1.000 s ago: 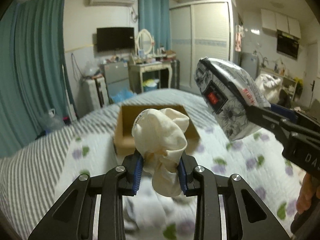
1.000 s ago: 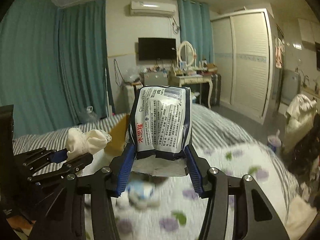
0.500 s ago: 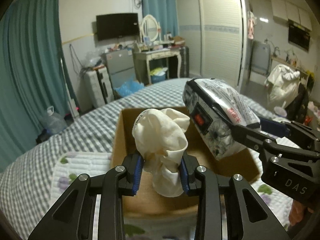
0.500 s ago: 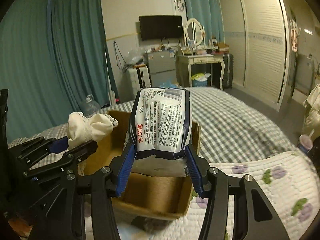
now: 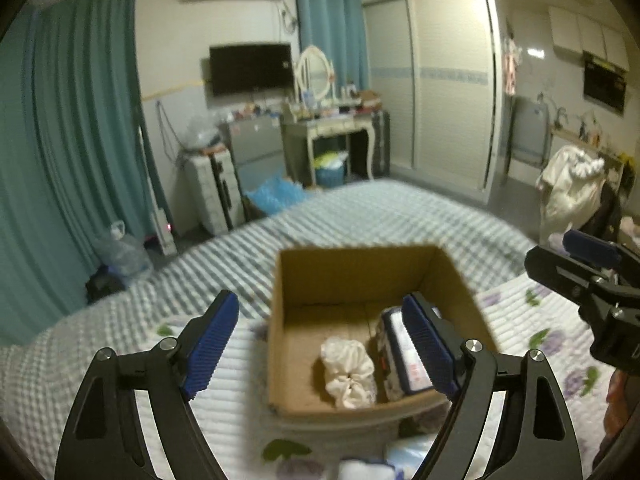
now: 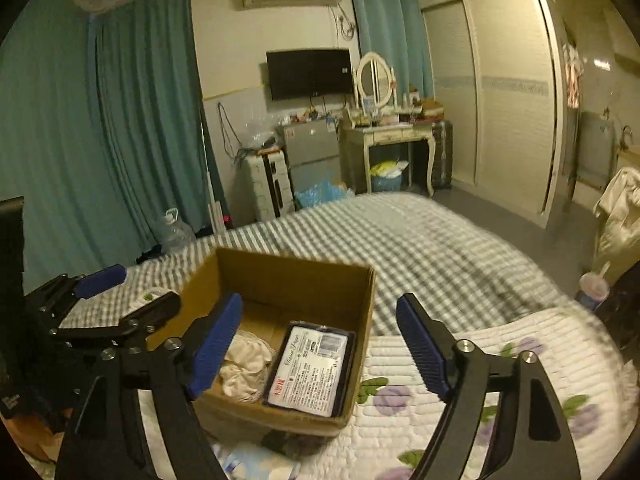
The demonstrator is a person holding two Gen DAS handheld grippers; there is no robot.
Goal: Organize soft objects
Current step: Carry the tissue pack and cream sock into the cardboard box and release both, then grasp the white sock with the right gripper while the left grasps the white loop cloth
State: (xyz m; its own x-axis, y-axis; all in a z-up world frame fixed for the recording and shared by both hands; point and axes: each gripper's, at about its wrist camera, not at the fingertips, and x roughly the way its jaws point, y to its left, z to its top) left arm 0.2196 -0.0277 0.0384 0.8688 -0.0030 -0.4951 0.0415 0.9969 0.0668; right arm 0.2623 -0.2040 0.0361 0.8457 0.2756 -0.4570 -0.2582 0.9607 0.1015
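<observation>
An open cardboard box sits on the bed. Inside it lie a cream cloth bundle and a dark printed tissue pack, side by side. My left gripper is open and empty, hovering just in front of the box. It also shows at the left of the right wrist view. My right gripper is open and empty above the box's near right corner. It also shows at the right edge of the left wrist view.
The bed has a grey checked sheet and a white quilt with purple flowers. Small pale items lie on the quilt in front of the box. Beyond the bed stand a dresser, a suitcase and a wardrobe.
Both grippers have opened. The cream cloth dropped from the left gripper and the tissue pack from the right gripper, both into the box. Both grippers pulled back.
</observation>
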